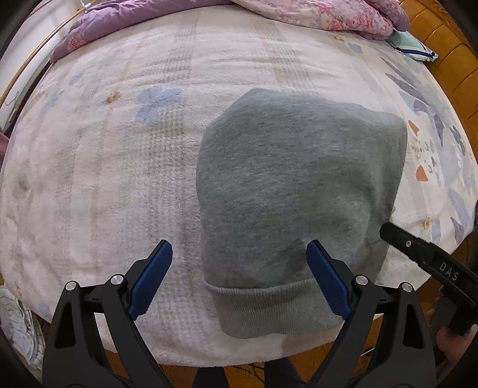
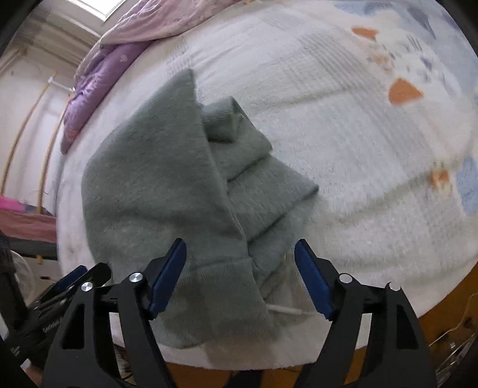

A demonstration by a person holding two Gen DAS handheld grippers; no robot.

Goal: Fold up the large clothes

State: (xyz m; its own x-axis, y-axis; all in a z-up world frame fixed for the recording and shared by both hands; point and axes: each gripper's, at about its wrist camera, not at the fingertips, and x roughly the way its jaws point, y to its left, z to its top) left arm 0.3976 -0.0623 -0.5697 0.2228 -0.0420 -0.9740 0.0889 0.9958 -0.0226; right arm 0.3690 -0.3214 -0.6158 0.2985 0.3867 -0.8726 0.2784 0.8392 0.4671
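A grey sweatshirt (image 1: 298, 185) lies folded into a compact block on the white fleece bed cover (image 1: 104, 167), its ribbed hem (image 1: 274, 310) toward the near edge. My left gripper (image 1: 239, 268) is open and empty, hovering over the hem's left part. My right gripper (image 2: 240, 268) is open and empty above the sweatshirt's (image 2: 155, 191) right side, where folded layers and a sleeve (image 2: 227, 119) are stacked. A white drawstring (image 2: 286, 310) pokes out near the hem. The right gripper's black finger (image 1: 418, 250) shows at the right of the left wrist view.
A purple floral quilt (image 1: 125, 27) and a pink one (image 1: 328, 15) are heaped at the far side of the bed. A wooden headboard (image 1: 448, 59) stands at the right. The bed's near edge (image 1: 239, 358) drops to a wooden floor.
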